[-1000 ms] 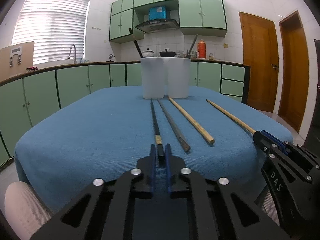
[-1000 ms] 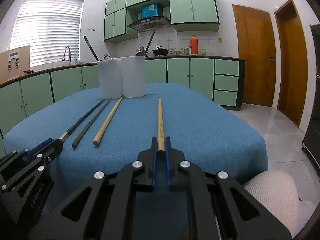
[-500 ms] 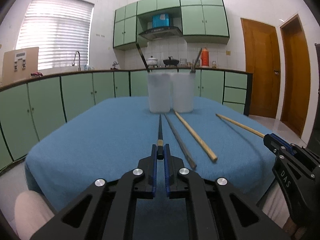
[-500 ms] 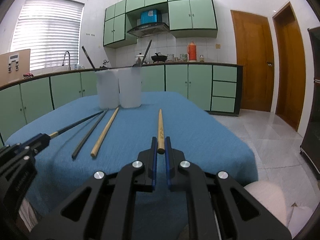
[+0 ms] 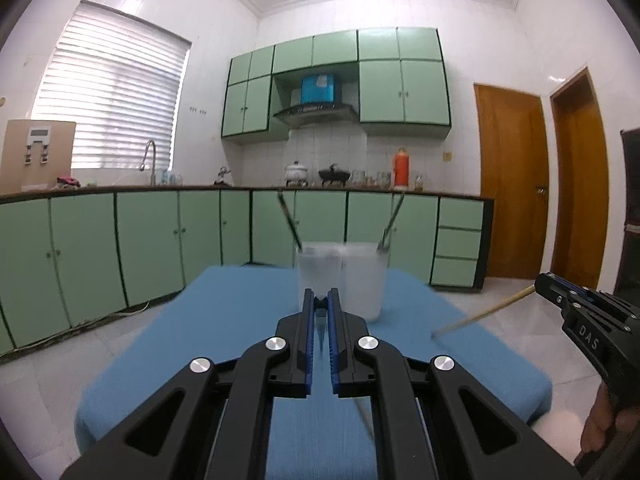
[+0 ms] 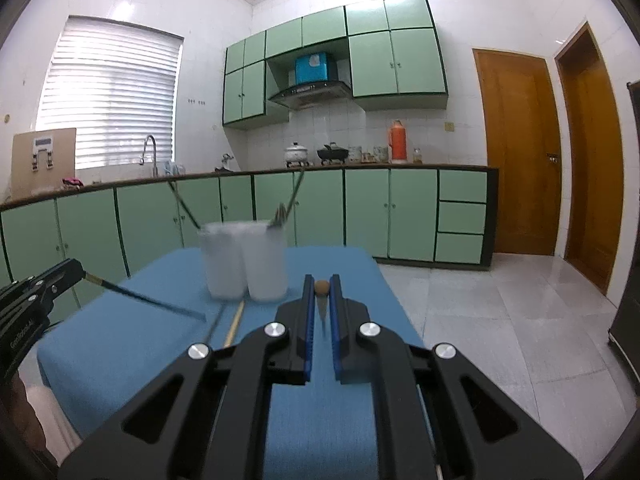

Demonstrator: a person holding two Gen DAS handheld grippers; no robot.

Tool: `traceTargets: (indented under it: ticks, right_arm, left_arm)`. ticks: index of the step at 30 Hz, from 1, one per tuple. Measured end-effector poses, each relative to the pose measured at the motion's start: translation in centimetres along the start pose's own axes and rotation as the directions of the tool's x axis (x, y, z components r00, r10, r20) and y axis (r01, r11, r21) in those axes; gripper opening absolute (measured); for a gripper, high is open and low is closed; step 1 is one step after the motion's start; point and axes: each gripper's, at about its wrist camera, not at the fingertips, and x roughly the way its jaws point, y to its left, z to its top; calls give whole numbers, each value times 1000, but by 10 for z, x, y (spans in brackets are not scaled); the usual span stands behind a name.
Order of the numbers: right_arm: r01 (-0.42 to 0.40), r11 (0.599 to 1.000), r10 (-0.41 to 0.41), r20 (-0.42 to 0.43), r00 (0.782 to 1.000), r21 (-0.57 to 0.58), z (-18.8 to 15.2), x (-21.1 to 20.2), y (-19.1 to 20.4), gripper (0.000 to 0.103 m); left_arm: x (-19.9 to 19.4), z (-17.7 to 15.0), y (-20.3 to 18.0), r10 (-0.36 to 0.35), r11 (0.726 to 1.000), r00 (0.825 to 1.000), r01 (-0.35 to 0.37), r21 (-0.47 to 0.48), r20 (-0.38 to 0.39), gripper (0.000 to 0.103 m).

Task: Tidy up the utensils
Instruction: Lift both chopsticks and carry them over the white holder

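My left gripper [image 5: 319, 295] is shut on the end of a black chopstick [image 6: 140, 298], which hangs in the air pointing down towards the blue table [image 5: 200, 340]. My right gripper [image 6: 321, 281] is shut on the butt of a wooden chopstick [image 5: 480, 317], also lifted clear of the cloth. Two white cups [image 5: 362, 280] stand side by side at the table's far end, each with a utensil leaning out. A grey chopstick [image 6: 214, 326] and a second wooden chopstick [image 6: 234, 324] lie on the cloth in front of the cups.
The table sits in a kitchen with green cabinets [image 5: 120, 248] behind and to the left. Tiled floor [image 6: 500, 320] opens to the right, towards two wooden doors [image 6: 516, 152]. A hand [image 5: 608, 428] holds the right gripper's handle.
Both grippers have risen well above the table, each lifting its chopstick off the cloth. The cups now sit lower in both views. The two other chopsticks stayed on the table.
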Motion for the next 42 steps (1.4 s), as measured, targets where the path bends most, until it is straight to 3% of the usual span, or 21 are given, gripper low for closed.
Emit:
traceTargets:
  ticks: [10, 20, 30, 38, 42]
  right_arm:
    - [-143, 990, 141, -99, 985, -8, 88, 40, 2, 6]
    - [-283, 958, 286, -213, 934, 42, 136, 78, 13, 6]
    - [-300, 954, 296, -163, 941, -1, 187, 88, 24, 6]
    - [-293, 956, 291, -51, 955, -23, 247, 103, 29, 6]
    - [-278, 960, 276, -57, 960, -31, 263, 134, 34, 6]
  left_arm:
    - [32, 71, 17, -87, 996, 996, 86, -13, -27, 6]
    - [56, 102, 24, -123, 992, 990, 123, -5, -62, 6]
    - [72, 140, 24, -144, 990, 990, 144, -8, -1, 6]
    - [87, 195, 20, -136, 991, 982, 137, 3, 134, 6]
    - [110, 214, 18, -107, 994, 978, 107, 10, 181, 6]
